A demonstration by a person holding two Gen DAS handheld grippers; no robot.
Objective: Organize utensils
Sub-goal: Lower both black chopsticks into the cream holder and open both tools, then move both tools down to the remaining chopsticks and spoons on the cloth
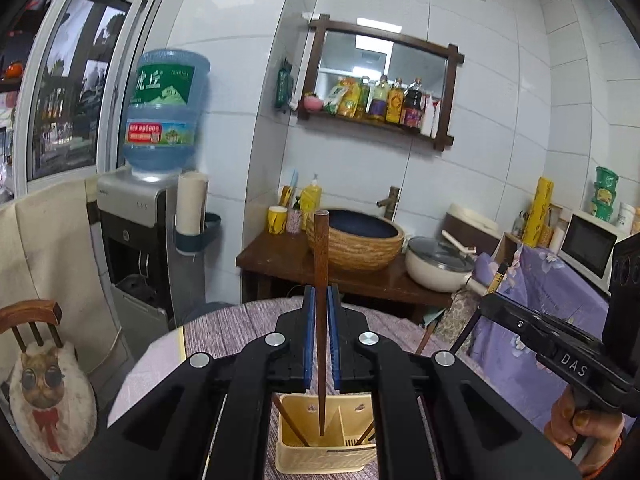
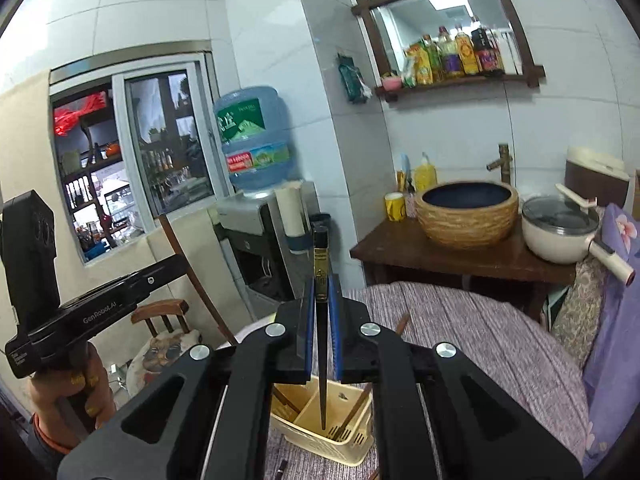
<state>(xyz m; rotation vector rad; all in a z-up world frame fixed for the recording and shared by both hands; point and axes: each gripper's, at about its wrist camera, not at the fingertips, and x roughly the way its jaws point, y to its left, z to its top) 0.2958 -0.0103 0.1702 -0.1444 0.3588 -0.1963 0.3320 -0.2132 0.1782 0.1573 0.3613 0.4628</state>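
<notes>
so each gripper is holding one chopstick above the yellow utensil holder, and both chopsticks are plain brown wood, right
Not quite. The left gripper does hold a plain brown wooden chopstick over the yellow utensil holder, but the right gripper holds a black chopstick with a gold-patterned band, as the right wrist view shows.

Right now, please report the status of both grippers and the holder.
Left gripper shut on brown chopstick. Right gripper shut on black chopstick. Both tips over holder. Nothing blocking.
</notes>
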